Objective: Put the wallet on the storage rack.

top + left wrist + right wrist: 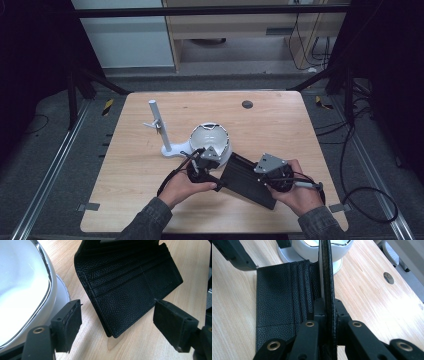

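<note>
The right gripper clamps the black wallet's raised flap. The left gripper, jaws wide apart, hovers low beside the white bowl.

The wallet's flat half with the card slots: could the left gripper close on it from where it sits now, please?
Probably yes: the left gripper is open, the wallet lies just ahead between its jaws, nothing intervening. The right gripper pinches the upright flap.

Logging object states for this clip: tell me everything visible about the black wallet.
The black wallet looks like pebbled leather, long, and lies open on the wooden table near the white bowl-shaped object. One panel lies flat, showing rows of card slots; the other flap stands on edge, clamped by the right tongs. The left tongs are open around its corner.
</note>
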The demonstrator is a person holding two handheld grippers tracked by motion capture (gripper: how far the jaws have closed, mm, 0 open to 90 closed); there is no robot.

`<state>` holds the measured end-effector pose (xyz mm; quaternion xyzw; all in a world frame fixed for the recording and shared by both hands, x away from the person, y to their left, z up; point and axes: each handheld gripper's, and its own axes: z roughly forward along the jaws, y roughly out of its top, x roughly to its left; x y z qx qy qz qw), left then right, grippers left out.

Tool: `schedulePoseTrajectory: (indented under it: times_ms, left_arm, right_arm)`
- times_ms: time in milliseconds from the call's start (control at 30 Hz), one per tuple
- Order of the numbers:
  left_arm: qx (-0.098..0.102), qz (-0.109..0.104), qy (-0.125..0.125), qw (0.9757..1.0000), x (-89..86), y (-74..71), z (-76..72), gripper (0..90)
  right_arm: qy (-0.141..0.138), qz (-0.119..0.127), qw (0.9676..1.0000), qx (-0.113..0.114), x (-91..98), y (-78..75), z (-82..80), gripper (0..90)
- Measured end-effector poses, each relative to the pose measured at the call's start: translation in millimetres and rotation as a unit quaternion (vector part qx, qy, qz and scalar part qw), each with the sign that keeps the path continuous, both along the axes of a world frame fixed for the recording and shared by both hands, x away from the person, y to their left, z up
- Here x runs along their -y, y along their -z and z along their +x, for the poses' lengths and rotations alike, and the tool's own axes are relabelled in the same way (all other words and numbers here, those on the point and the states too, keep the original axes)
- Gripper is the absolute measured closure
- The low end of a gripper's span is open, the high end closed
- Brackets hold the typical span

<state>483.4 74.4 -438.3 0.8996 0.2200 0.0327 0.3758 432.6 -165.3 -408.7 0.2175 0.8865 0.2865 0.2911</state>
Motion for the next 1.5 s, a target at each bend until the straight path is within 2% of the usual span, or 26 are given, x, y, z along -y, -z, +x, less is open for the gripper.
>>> schedulePoseTrajectory:
  times_ms: [800,1133,1233,1333,1367,1433,1500]
  left_arm:
    - [-0.024,-0.002,0.005,0.9997,7.7,17.0,6.8,20.0]
    - [-0.032,-0.005,0.004,0.9995,10.9,22.6,9.0,20.1]
    - [-0.039,-0.021,0.006,0.9990,11.2,20.7,8.6,24.1]
    - [-0.040,-0.020,0.007,0.9990,11.6,19.8,8.4,26.5]
    - [-0.051,-0.028,0.008,0.9983,10.7,18.7,8.9,28.0]
    - [-0.057,-0.033,0.010,0.9978,9.9,18.1,9.3,30.2]
    - [-0.056,-0.031,0.008,0.9979,6.7,14.8,9.9,40.9]
  right_arm:
    - [-0.008,0.009,0.9999,0.008,-2.2,-2.4,-3.4,84.0]
    - [-0.010,0.029,0.9993,0.021,-0.1,-10.4,-5.9,84.0]
    - [-0.012,0.036,0.9990,0.024,0.8,-11.3,-7.2,84.0]
    - [-0.011,0.041,0.9987,0.027,1.5,-12.5,-7.9,84.0]
    - [-0.015,0.047,0.9983,0.032,2.8,-14.1,-8.5,84.0]
    - [-0.017,0.049,0.9981,0.034,3.4,-14.7,-9.1,84.0]
    - [-0.021,0.055,0.9975,0.039,4.8,-15.7,-10.2,84.0]
